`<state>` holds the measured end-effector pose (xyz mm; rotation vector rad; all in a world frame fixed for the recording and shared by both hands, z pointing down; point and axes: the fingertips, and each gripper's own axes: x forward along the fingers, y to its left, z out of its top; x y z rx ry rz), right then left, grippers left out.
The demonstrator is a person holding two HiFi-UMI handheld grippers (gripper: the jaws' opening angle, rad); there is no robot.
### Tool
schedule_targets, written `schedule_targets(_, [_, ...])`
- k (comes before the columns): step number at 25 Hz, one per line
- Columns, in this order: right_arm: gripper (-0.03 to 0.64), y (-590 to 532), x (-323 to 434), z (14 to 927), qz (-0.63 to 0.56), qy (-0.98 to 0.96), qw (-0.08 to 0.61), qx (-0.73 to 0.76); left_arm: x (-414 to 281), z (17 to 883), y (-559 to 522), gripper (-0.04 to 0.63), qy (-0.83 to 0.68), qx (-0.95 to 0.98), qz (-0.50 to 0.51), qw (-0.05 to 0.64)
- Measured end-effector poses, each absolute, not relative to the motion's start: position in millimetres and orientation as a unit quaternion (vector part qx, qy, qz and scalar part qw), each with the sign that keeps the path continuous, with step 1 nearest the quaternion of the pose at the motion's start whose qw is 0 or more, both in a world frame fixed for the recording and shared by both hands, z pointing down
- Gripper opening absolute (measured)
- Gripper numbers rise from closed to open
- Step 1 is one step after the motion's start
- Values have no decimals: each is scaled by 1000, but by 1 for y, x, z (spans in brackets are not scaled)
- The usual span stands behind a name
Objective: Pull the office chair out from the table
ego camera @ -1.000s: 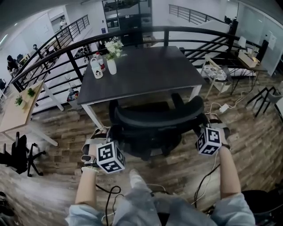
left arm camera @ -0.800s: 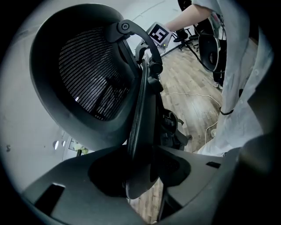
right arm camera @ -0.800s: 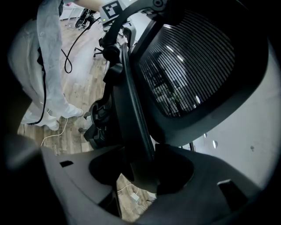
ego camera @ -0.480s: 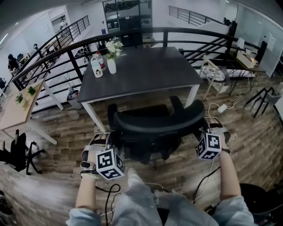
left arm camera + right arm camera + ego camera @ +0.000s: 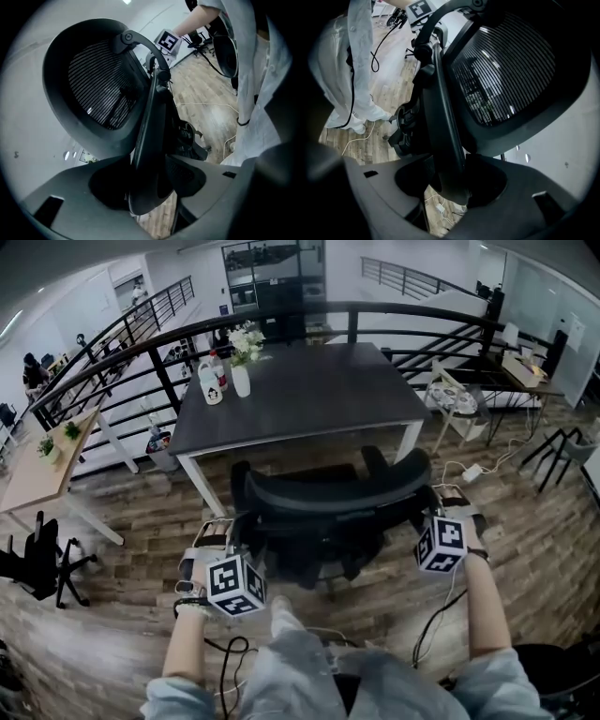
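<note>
One office chair point(image 5: 328, 502), just out from the table point(image 5: 309, 390): backrest edges stand upright between both jaws (equally near), left gripper point(image 5: 223, 538) point(image 5: 150, 187) opening off its edge, right gripper point(image 5: 437, 506) point(image 5: 450, 183) loosely astride.

Soft, even indoor light lies over the table point(image 5: 309, 390); the railing point(image 5: 353, 322) behind it bows with fisheye distortion, the floor point(image 5: 103, 634) before it smears, and both gripper views blacken at their rims
</note>
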<state>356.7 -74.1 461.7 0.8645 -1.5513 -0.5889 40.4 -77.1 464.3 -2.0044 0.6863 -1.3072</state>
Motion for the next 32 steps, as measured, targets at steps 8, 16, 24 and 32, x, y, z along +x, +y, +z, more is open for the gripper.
schedule_targets(8, [224,-67,352,455,-257,-677,578,376,51,429,-59,229,310,-812,-404,284])
schedule_targets(16, [127,-31,309,402,-269,-746,431,430,81,386,-34,160,334,-859,-292,255])
schedule_targets(24, [9,5,243,351,-259,-804,243,476,108,334,-8,91,344,-894,-175,226])
schedule_targets(32, [5,16,212,315,-236,-827,110,498,114,316,5,0,367,-892,-124,230])
